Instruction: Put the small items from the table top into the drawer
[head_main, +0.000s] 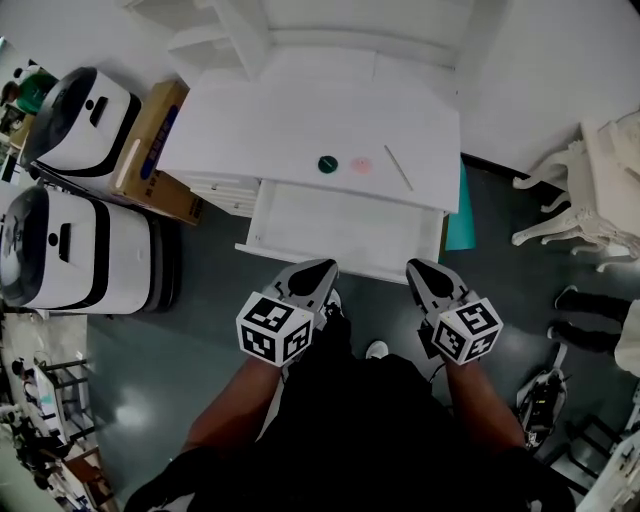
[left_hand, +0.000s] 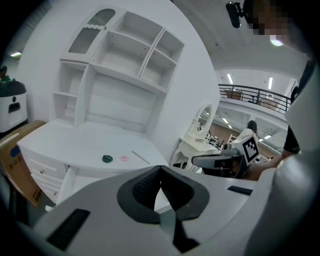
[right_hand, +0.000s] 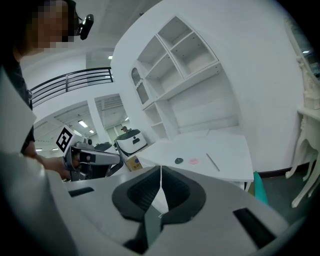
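Three small items are seen on the white desk top (head_main: 290, 120): a dark green round disc (head_main: 327, 164), a flat pink round piece (head_main: 361, 165) just beside it, and a thin pale stick (head_main: 398, 167) lying slantwise to their right, all near the front edge. Below that edge the white drawer (head_main: 350, 222) is pulled open, and nothing can be seen in it. The left gripper (head_main: 318, 272) and the right gripper (head_main: 420, 272) are held back from the desk, in front of the drawer's front rim, each with its jaws brought together at the tips and nothing between them. The task is judged to be not yet begun. Trouble is most likely to come from how flat the items lie: jaws lowered without being spread first would only push a piece, and a disc or the stick pinched at its rim could be flicked over the desk edge. A piece released too far forward could be dropped past the drawer onto the dark floor.
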